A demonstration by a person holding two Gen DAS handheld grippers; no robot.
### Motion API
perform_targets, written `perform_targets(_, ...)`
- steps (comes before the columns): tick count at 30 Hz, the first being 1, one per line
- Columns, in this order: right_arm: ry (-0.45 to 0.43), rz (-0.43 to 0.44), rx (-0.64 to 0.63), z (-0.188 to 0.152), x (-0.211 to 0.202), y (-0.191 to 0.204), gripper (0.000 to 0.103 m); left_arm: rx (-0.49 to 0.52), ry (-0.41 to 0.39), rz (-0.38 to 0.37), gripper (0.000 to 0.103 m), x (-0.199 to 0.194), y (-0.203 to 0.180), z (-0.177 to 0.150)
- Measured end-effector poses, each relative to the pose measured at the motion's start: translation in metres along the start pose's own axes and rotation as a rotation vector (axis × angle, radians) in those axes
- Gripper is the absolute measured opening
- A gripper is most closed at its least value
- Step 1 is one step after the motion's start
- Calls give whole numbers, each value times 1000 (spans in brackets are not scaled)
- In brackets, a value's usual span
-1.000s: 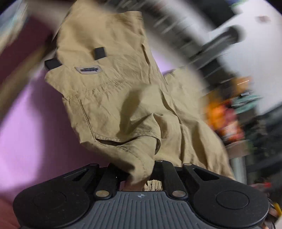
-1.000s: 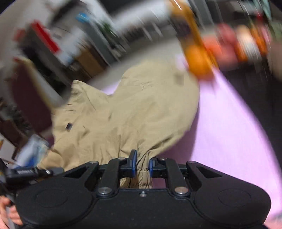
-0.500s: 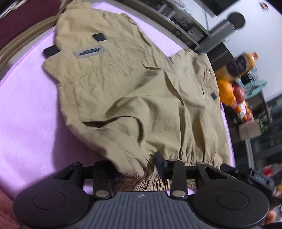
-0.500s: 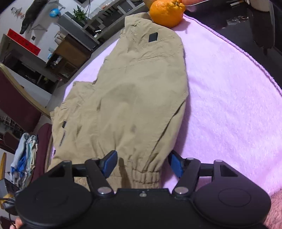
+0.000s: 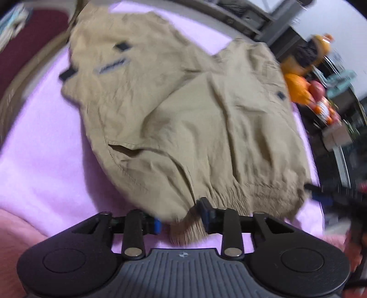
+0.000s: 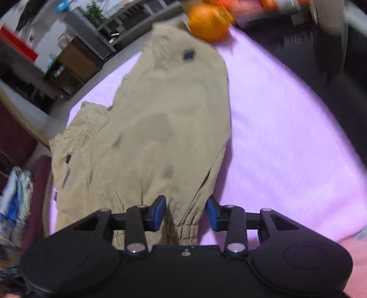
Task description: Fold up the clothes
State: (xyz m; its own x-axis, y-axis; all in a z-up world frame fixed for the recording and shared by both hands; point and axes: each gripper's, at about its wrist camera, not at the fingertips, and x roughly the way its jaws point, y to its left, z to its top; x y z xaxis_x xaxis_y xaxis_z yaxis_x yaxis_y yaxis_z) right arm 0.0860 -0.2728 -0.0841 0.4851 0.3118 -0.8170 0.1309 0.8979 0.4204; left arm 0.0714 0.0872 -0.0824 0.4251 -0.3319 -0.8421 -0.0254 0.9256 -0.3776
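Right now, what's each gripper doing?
Left gripper: open, holding nothing, pants cuff between the fingers.
Right gripper: open, holding nothing, cuff between the fingers.

A lilac blanket [image 6: 286, 137] carries khaki trousers [image 6: 165, 128] (spread flat) and an orange [image 6: 207, 21].

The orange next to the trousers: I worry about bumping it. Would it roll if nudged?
Probably. The orange looks round and sits loose on the purple cloth, touching the trousers. The soft cloth may slow it, so likely a short roll.
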Motion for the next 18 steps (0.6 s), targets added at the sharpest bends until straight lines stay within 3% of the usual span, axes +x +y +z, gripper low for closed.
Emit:
perform_targets(4, -106, 17, -179, 24, -55, 53, 55, 54, -91, -48, 34, -44, 9, 0)
perform_targets(7, -212, 27, -323, 46, -92, 105, 60, -31, -200, -37, 41, -70, 40, 17)
perform_targets(10, -292, 107, -405, 74, -112, 152, 61, -118, -317, 89, 47, -79, 70, 55)
perform_targets(13, -326, 178, -477, 105, -102, 199, 61, -215, -356, 187, 53, -61, 107, 109)
perform_targets(18, -280, 243, -545, 150, -15, 253, 61, -396, -293, 174, 52, -1, 167, 168)
